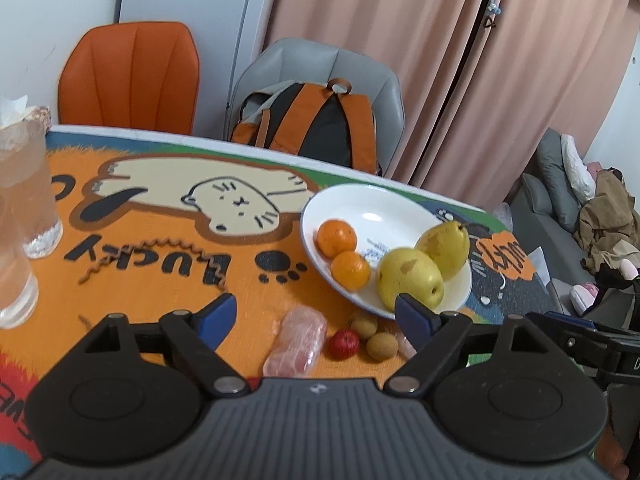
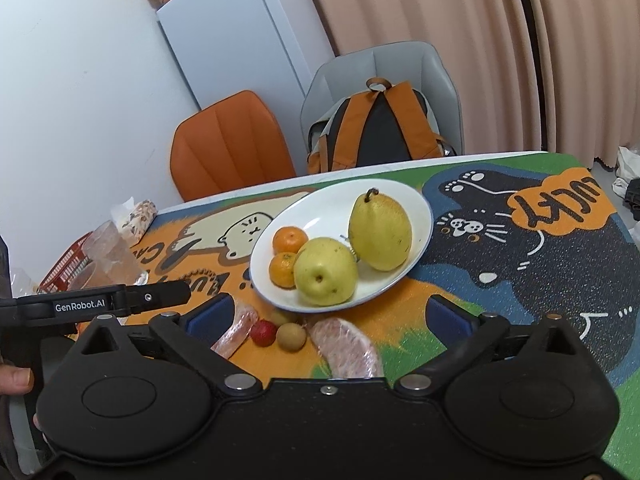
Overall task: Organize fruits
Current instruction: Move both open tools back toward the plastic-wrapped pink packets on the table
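Observation:
A white plate (image 1: 404, 202) (image 2: 394, 196) on the cartoon mat holds two tangerines (image 1: 337, 238) (image 2: 290, 240) and two yellow pears (image 1: 410, 276) (image 2: 380, 232). In front of the plate lie a small red fruit (image 1: 343, 344) (image 2: 264, 333), brown longans (image 1: 382, 346) (image 2: 291, 336) and two wrapped pink meat packs (image 1: 298, 340) (image 2: 348, 348). My left gripper (image 1: 316, 316) is open and empty, hovering above the small fruits. My right gripper (image 2: 330, 316) is open and empty, just short of the plate's near rim.
Clear glasses (image 1: 28, 188) (image 2: 114, 252) stand at the table's left, with a red basket (image 2: 66, 266) behind. An orange chair (image 1: 130, 74) and a grey chair with a backpack (image 1: 316, 120) stand past the far edge. The left gripper's body (image 2: 100, 302) shows in the right wrist view.

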Available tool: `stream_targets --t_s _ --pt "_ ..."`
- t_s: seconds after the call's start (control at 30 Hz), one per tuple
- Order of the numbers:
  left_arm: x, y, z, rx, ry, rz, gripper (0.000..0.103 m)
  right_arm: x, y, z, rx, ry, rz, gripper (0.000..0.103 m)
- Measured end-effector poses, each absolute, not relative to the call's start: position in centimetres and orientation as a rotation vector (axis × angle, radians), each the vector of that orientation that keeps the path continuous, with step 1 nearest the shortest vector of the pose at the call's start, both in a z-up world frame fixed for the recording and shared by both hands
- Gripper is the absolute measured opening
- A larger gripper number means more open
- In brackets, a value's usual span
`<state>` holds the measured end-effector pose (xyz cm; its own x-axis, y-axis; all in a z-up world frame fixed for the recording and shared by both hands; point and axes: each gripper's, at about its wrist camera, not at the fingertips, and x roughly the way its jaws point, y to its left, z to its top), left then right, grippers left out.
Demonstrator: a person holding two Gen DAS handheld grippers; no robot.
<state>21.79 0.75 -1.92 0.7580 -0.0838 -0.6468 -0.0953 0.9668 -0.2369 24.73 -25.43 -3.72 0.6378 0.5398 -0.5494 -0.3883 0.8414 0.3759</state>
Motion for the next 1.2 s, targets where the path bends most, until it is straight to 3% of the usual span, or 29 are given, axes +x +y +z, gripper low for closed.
stream_targets --t_s 0.97,1.07,1.2 --pt "24.0 0.0 -7.6 -0.262 0.815 0.012 0.082 25.0 -24.8 -7.4 0.183 0.799 0.484 0.103" --pt "24.2 0.1 -8.1 -0.267 0.813 0.005 0.079 25.4 -24.9 -7.7 0.187 0.803 0.461 0.103" --pt "24.6 0.4 -8.6 -0.281 0.819 -0.002 0.067 25.7 -24.9 -8.0 0.186 0.806 0.446 0.103"
